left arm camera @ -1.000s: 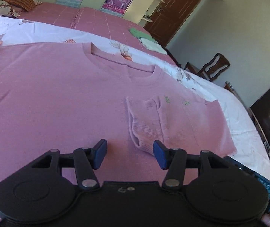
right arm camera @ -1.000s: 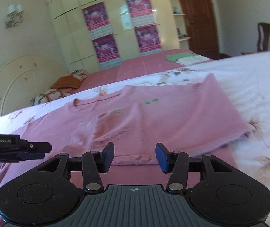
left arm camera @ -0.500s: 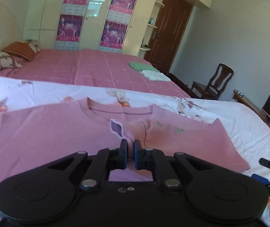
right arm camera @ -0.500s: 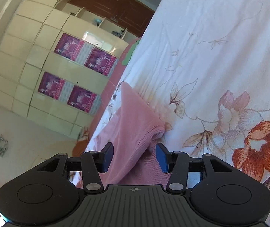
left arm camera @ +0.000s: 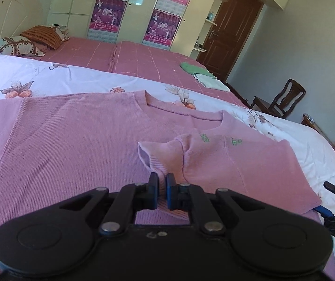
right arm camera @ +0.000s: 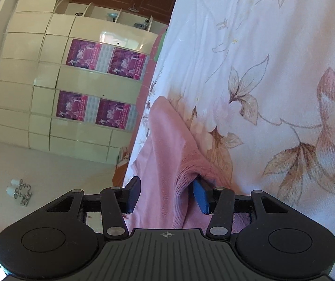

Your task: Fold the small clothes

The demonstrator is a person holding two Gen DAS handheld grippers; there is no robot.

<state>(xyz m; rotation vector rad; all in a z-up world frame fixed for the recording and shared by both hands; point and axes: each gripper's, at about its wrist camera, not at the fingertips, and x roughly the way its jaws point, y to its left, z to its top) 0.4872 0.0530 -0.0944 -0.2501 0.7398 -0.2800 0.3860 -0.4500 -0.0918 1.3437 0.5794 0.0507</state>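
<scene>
Pinching the sweater's sleeve cuff, left hand-held gripper; right hand-held gripper gapes.

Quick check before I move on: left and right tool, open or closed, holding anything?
Left tool: closed, pinching the folded sleeve cuff of the pink sweater.
Right tool: open, straddling the sweater's folded edge, not yet gripping.

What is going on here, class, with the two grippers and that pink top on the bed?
A person is folding a pink knit top spread on a floral bedsheet. The left gripper is shut on the folded-in sleeve. The right gripper is open, its fingers straddling the top's edge at the side, not yet clamped.
</scene>
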